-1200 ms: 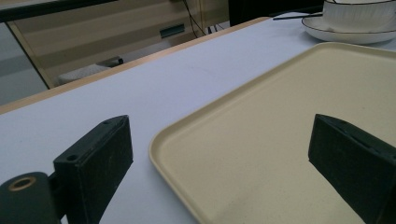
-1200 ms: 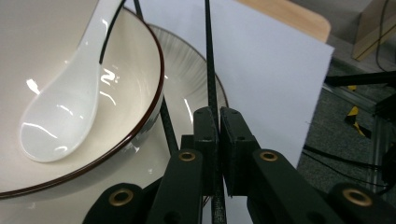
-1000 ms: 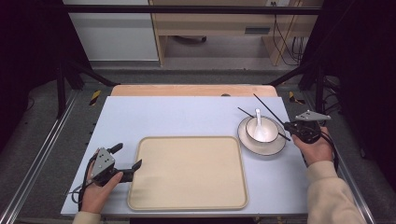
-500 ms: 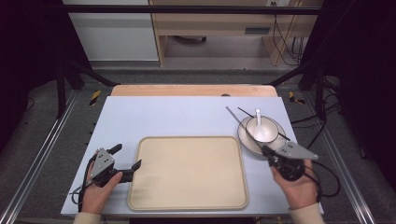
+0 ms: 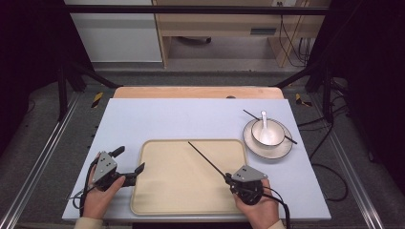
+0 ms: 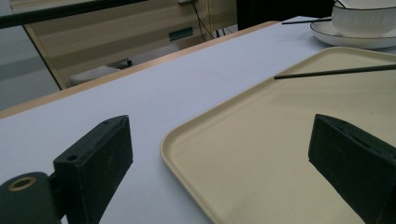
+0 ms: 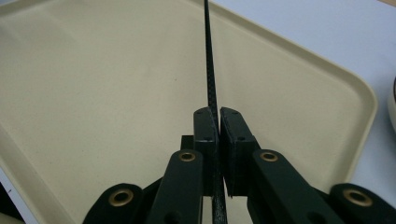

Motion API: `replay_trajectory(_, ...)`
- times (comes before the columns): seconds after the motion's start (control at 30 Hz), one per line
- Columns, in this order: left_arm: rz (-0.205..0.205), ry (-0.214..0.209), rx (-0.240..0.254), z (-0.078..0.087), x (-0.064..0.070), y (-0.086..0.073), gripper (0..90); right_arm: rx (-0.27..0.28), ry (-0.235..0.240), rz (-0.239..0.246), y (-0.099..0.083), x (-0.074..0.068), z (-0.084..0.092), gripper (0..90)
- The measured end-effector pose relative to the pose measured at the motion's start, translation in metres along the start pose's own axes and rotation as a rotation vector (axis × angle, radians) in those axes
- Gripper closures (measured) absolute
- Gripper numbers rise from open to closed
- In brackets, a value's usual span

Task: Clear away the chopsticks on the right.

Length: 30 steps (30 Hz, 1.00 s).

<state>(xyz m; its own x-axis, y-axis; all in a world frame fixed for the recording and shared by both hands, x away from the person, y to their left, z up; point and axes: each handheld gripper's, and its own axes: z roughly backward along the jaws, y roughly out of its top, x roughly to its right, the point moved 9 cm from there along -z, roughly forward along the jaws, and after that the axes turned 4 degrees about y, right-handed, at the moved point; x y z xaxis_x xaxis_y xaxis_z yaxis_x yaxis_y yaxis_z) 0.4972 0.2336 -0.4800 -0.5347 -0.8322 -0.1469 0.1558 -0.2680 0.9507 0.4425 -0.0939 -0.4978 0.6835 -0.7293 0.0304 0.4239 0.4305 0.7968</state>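
Your right gripper (image 5: 228,177) has swung off the bowl (image 5: 266,131) to the tray (image 5: 143,200), jaws clamped on one black chopstick (image 5: 206,160); its mate (image 5: 290,140) remains across the bowl. Left gripper (image 5: 128,163) waits agape, beside the tray.

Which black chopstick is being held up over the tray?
The chopstick clamped in the right gripper above the tray. The other chopstick lies across the bowl.

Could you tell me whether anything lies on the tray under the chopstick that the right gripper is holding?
Nothing visible does. The right gripper is shut on the black chopstick, which points out over the beige tray; the tray surface beneath it is bare. The bowl sits off to the side.
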Motion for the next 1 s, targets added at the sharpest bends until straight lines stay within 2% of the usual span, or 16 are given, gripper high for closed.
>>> replay_trajectory(0.17, 0.001, -0.001, 0.003, 0.001, 0.0, 0.001, 6.2, -0.01, -0.001, -0.029, -0.005, -0.007, -0.004, 85.5)
replay_trajectory(0.27, -0.007, -0.005, -0.009, 0.0, 0.0, -0.002, 6.2, -0.035, -0.01, -0.03, -0.01, -0.012, -0.01, 85.4)
replay_trajectory(0.5, -0.021, -0.009, -0.017, -0.002, 0.003, -0.002, 6.1, -0.063, -0.019, -0.031, -0.017, -0.01, -0.017, 85.2)
replay_trajectory(0.53, -0.023, -0.012, -0.018, -0.002, 0.004, -0.002, 6.1, -0.07, -0.007, -0.033, -0.019, -0.011, -0.019, 81.4)
replay_trajectory(0.6, -0.027, -0.014, -0.02, -0.002, 0.004, -0.003, 6.1, -0.064, -0.014, -0.041, -0.018, -0.01, -0.018, 75.8)
replay_trajectory(0.7, -0.025, -0.013, -0.019, -0.002, 0.004, -0.003, 6.1, -0.042, -0.018, -0.047, -0.015, -0.008, -0.014, 72.3)
replay_trajectory(0.73, -0.026, -0.012, -0.019, -0.002, 0.004, -0.003, 6.1, -0.031, -0.019, -0.05, -0.012, -0.005, -0.011, 70.0)
replay_trajectory(0.8, -0.025, -0.012, -0.019, -0.002, 0.003, -0.003, 6.1, 0.018, -0.029, -0.07, -0.002, 0.009, 0.0, 62.1)
replay_trajectory(0.87, -0.025, -0.011, -0.021, -0.002, 0.003, -0.004, 6.1, 0.047, -0.06, -0.062, 0.007, 0.026, 0.013, 58.3)
replay_trajectory(0.9, -0.025, -0.011, -0.021, -0.002, 0.003, -0.004, 6.1, 0.047, -0.06, -0.062, 0.007, 0.026, 0.013, 58.3)
replay_trajectory(0.93, -0.027, -0.011, -0.022, -0.002, 0.003, -0.004, 6.1, 0.082, -0.092, -0.05, 0.018, 0.048, 0.03, 52.3)
replay_trajectory(0.97, -0.028, -0.01, -0.021, -0.002, 0.003, -0.004, 6.1, 0.082, -0.092, -0.05, 0.018, 0.048, 0.03, 52.3)
replay_trajectory(1.0, -0.03, -0.009, -0.023, -0.002, 0.003, -0.004, 6.1, 0.081, -0.119, -0.023, 0.025, 0.07, 0.046, 48.4)
